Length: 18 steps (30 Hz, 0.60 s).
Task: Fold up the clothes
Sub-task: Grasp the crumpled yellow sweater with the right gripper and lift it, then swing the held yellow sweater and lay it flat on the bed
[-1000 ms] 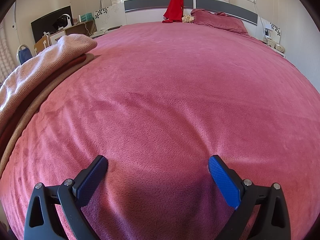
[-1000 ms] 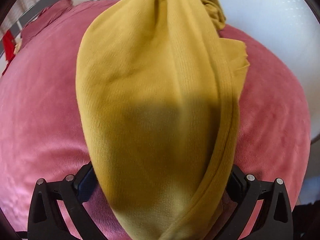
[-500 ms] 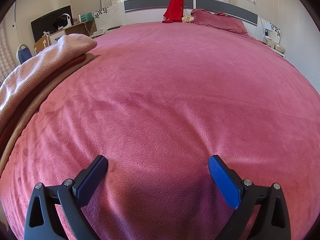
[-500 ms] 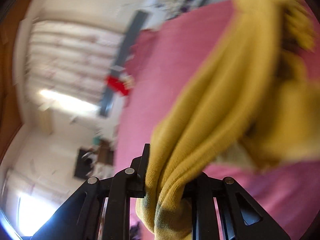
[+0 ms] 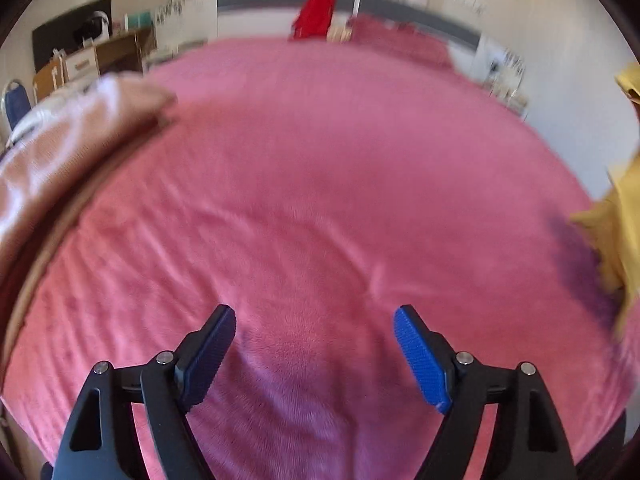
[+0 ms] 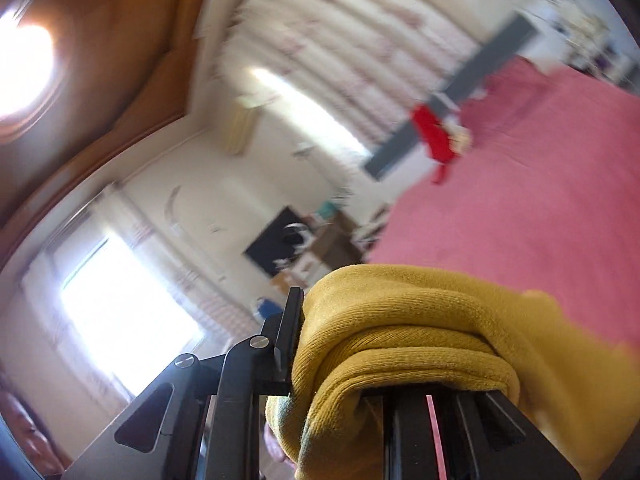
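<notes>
Pink plush bedspread (image 5: 320, 184) fills the bedroom view.
Right gripper (image 6: 384, 364) clamps the bunched mustard-yellow knit garment (image 6: 404, 332), lifted off the bed; left gripper (image 5: 314, 344) hovers empty, jaws closing.

folded blanket (image 5: 76, 128) on bed (image 5: 320, 200) left edge | garment (image 5: 624, 216) at right | headboard (image 5: 400, 4) behind

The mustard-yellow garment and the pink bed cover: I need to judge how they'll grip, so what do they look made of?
The mustard-yellow garment, clamped in the right gripper, looks like a thick ribbed knit, matte: fine parallel ribs run along its rolled folds. The pink bed cover looks like short-pile fleece or plush, soft and faintly sheeny: it shows brushed streaks. The fibre of neither can be told.
</notes>
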Tool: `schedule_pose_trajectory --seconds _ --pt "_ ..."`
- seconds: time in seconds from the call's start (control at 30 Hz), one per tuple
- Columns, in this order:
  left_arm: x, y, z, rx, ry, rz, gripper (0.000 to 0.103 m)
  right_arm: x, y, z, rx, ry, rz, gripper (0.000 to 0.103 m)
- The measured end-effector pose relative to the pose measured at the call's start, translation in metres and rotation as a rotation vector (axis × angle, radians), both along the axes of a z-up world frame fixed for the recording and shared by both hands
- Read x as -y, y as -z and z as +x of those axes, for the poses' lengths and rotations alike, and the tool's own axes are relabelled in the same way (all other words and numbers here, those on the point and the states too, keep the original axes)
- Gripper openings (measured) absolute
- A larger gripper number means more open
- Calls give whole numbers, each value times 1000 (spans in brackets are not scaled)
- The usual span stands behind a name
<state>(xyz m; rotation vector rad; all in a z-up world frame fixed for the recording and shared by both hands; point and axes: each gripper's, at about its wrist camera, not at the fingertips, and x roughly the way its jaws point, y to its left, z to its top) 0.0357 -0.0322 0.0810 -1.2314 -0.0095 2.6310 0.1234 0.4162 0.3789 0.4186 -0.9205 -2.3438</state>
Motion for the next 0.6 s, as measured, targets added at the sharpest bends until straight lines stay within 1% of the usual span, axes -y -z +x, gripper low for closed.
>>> schedule_pose_trajectory --seconds 0.07,0.13,0.17,0.23,0.3,0.37,0.43,0.53,0.6 --pt "4 -23 14 -48 17 17 83 24 -27 -1 -57 -44 20 19" --pt "10 -40 24 -80 30 43 83 47 -47 9 -109 -91 36 19" --pt "12 -49 34 -97 37 57 83 54 -54 10 -126 -108 37 19" --pt "15 -64 49 -135 33 78 83 78 -69 26 -165 -147 59 19" --pt "26 -80 57 -173 18 103 83 88 -72 42 -195 -180 63 19" --pt "39 -90 63 -197 -7 122 83 104 -79 67 -225 -218 80 19" --pt "54 -97 68 -219 -37 141 83 123 -87 90 -255 -260 128 19" --pt "69 -105 80 -247 -76 150 83 154 -108 102 -285 -299 203 19" --pt "74 -108 84 -258 -86 154 83 168 -115 95 -290 -306 236 19"
